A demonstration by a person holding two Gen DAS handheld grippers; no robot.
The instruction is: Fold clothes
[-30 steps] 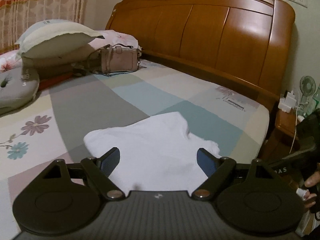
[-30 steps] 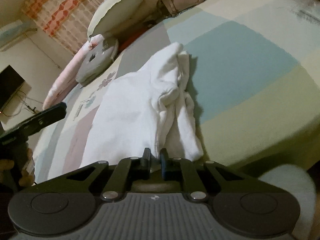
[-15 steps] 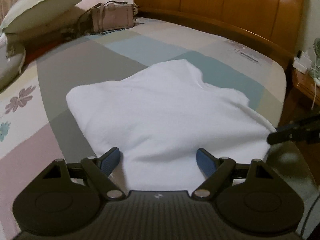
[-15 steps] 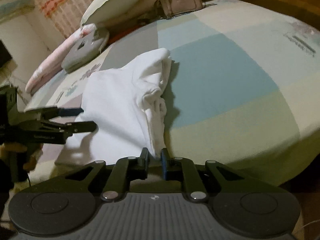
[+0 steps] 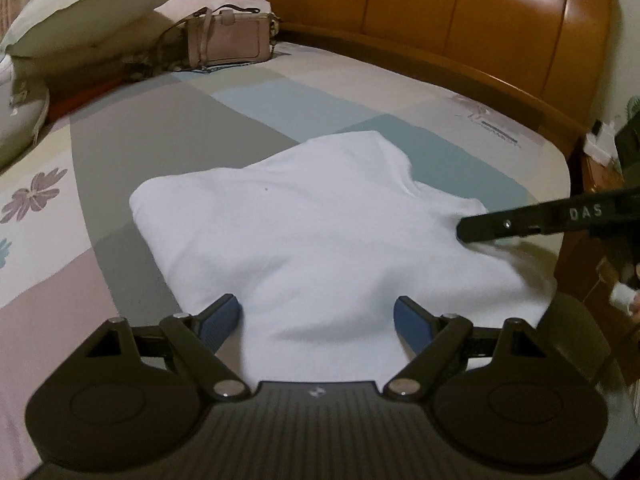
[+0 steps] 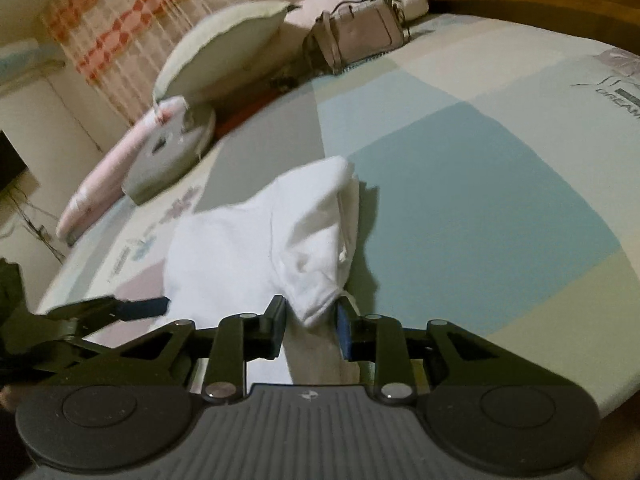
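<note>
A white garment (image 5: 320, 216) lies partly folded on the patchwork bed sheet (image 5: 168, 128). My left gripper (image 5: 318, 320) stands open wide at the garment's near edge, with cloth lying between its blue pads but not pinched. In the right wrist view the garment (image 6: 248, 248) shows a folded sleeve end that hangs between the fingers of my right gripper (image 6: 312, 322). Those jaws are opening, and the pads stand off the cloth. The right gripper's finger (image 5: 480, 226) reaches in over the garment's right side. The left gripper's finger (image 6: 146, 307) shows at the garment's left.
A pink handbag (image 5: 232, 40) and pillows (image 5: 80, 12) lie at the head of the bed against the wooden headboard (image 5: 460, 28). A nightstand (image 5: 600, 168) stands past the bed's right edge. A curtain (image 6: 132, 20) hangs behind the pillows.
My left gripper dropped and tipped down onto the garment's near edge, then held still. My right gripper's jaws parted, and it slid in along the garment's side.
</note>
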